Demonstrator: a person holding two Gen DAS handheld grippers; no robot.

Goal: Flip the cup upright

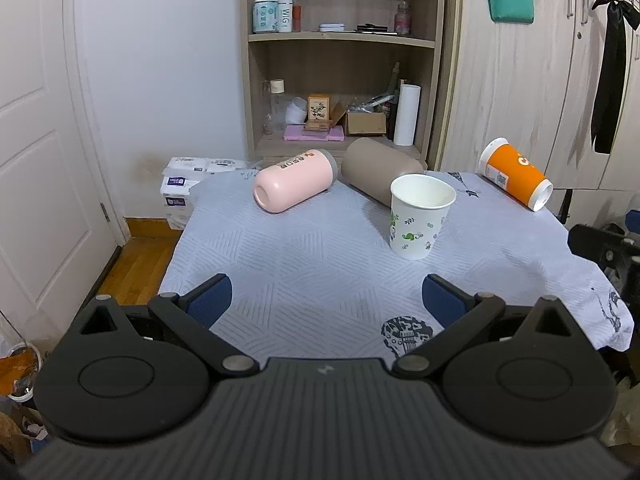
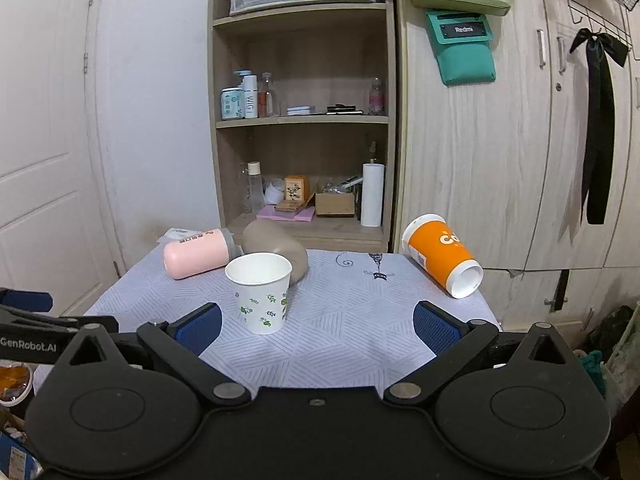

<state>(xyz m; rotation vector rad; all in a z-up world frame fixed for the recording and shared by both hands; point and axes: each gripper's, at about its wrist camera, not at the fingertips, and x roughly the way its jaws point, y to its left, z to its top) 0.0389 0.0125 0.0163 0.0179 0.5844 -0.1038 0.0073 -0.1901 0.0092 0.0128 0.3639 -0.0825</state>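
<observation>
A white paper cup with green leaf print stands upright, mouth up, on the cloth-covered table; it also shows in the right wrist view. An orange cup lies on its side at the table's far right edge, also in the right wrist view. A pink cup and a taupe cup lie on their sides at the back. My left gripper is open and empty near the front edge. My right gripper is open and empty, just right of the white cup.
A wooden shelf unit with bottles and boxes stands behind the table, with wardrobe doors to its right. Tissue packs sit at the back left by a white door. The floor drops off at the table's left side.
</observation>
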